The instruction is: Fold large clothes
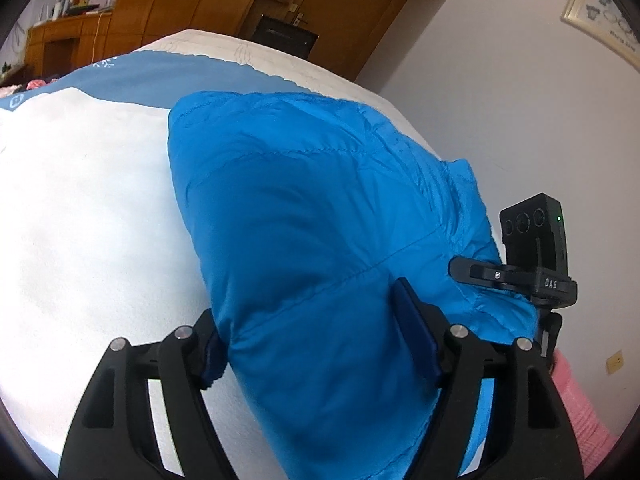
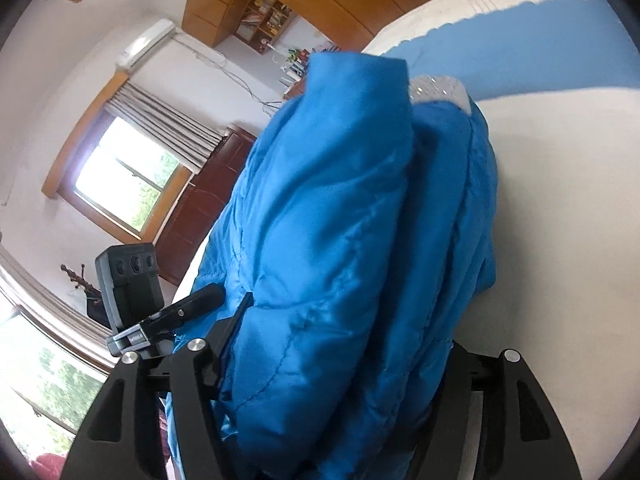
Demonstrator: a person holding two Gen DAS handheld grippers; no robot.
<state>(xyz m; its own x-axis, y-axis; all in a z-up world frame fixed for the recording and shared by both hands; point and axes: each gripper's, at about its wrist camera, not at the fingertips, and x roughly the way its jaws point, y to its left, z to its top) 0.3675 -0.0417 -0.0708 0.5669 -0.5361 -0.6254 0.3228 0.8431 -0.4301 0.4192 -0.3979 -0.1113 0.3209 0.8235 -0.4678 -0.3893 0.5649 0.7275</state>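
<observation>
Left gripper [image 1: 316, 344] clamped on jacket [image 1: 304, 216] (blue, puffy), over bed [image 1: 80, 208]; right gripper [image 2: 336, 360] likewise gripping its thick fold.

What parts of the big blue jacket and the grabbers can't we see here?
- Right wrist view: the right gripper's right finger, buried behind the blue jacket.
- Left wrist view: the jacket's lower end, cut off by the bottom edge.
- Both views: sleeves and zipper, folded out of sight.

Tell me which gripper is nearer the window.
Left. The left gripper holds the jacket on its window side; the right gripper holds the side away.
</observation>
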